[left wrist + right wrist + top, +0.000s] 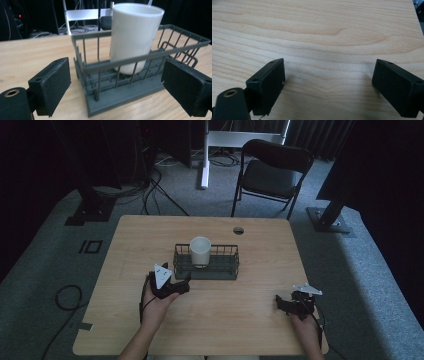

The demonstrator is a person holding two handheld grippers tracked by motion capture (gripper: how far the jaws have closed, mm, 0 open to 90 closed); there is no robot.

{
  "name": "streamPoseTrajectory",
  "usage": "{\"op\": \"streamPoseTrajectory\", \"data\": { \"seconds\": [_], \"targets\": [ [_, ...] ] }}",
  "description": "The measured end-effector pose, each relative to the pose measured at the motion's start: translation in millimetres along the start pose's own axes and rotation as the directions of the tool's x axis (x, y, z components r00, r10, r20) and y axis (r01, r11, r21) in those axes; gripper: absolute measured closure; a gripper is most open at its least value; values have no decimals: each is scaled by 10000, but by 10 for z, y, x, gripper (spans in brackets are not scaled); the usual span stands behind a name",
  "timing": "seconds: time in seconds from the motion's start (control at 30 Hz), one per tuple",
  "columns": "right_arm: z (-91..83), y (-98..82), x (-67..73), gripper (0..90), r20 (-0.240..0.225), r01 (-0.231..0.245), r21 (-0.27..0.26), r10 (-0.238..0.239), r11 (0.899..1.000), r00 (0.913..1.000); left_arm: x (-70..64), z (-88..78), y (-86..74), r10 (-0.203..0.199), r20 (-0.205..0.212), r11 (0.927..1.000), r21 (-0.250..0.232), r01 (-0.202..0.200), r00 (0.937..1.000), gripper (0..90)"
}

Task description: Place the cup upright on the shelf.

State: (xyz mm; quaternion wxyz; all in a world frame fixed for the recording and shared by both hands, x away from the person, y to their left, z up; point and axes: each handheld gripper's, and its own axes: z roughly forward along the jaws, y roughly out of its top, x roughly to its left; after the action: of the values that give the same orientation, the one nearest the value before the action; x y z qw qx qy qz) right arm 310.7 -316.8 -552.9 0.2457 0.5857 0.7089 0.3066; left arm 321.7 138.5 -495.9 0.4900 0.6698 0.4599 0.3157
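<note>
White cup [200, 251] stands upright inside dark wire basket [206, 261], toward the basket's left end, mid-table. Basket's long axis runs left to right across the wooden table [250, 320].

Left gripper [172, 282] sits just in front of the basket's near-left corner, jaws spread wide, nothing between them. In the left gripper view the cup [133, 37] lies straight ahead and slightly right of centre, behind the basket's [120, 82] near wire wall; pads [53, 85] flank the basket end, not the cup. Apart from the basket, not touching as far as can be told.

Right gripper [292, 304] rests low near the table's right front, well apart from the basket, jaws wide, empty; its own view looks onto bare wood [317, 37].

Judgement: left hand is clearly nearer. The cup rises above the basket rim, so any grasp needs to come over the near wall, forward and up from the present line.
</note>
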Motion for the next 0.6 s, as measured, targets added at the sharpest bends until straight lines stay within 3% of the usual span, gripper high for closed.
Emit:
{"op": "streamPoseTrajectory", "data": {
  "seconds": [0.37, 0.6],
  "targets": [
    [1, 0, -1, 108, -1, 5, -9, -5, 10000, 10000, 222, -139, -195, -341, -451, 9987, 357, 357, 9984, 94],
    [1, -1, -2, 108, 2, 22, -8, -22, 10000, 10000, 419, -241, -334, -744, -1019, 9954, 524, 800, 9920, 95]
  ]
}}
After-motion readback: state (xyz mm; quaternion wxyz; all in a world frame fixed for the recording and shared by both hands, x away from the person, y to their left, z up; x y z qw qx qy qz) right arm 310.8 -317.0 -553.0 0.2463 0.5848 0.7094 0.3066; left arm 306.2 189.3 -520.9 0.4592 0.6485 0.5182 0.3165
